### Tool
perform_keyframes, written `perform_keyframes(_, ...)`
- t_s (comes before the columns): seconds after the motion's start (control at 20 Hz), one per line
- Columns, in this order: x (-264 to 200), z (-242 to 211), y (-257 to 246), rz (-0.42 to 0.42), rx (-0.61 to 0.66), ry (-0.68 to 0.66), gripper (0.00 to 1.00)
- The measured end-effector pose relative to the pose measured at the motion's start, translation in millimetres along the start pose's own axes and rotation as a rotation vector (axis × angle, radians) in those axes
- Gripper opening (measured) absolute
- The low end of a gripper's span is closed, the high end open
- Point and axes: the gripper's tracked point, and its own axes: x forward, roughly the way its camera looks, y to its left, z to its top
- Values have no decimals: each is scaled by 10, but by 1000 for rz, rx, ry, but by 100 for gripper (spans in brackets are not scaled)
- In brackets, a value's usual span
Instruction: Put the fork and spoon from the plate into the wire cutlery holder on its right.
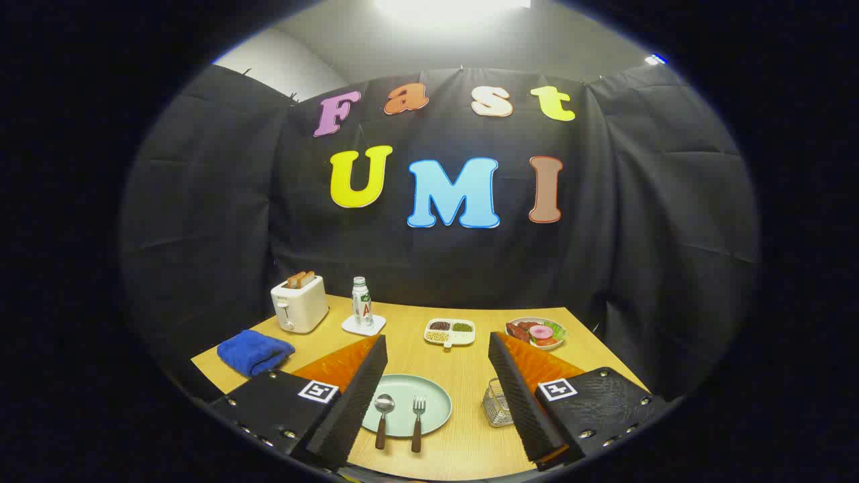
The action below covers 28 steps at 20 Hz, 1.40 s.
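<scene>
- The gripper (436,396) hangs above the near edge of the table (463,365), its fingers spread wide and holding nothing.
- The pale green plate (429,396) lies on the table between the two fingers, closer to the left one, whose inner face hides the plate's left rim.
- On the plate, the spoon (382,419) and the fork (417,422) lie side by side, apart from each other, spoon on the left and fork on the right.
- Both have brown handles, and their long axes run roughly along the gripper's forward line: heads point away toward the booth wall, handle ends point back and reach the plate's near rim or slightly past it.
- The wire cutlery holder (496,402) stands upright on the table to the right of the plate, just beside the right finger, which covers part of it.
- Neither utensil is in the holder yet, so by my judgement the task has not begun.
- The coming move likely turns on this: the handles lie parallel to the fingers, so the fingers would close across a handle from either side after coming down; the fork is nearer the holder.
- Farther back stand a toaster (299,305), a bottle (362,302), a divided dish (449,332), a plate of food (537,332) and a blue cloth (255,352), all well clear of the path.
</scene>
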Motion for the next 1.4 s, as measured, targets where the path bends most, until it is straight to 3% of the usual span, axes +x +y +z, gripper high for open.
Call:
perform_keyframes(0.7, 70, -177, 139, 45, -54, 41, 93)
perform_keyframes(1.4, 194, -1278, -65, 18, 26, 414, 93)
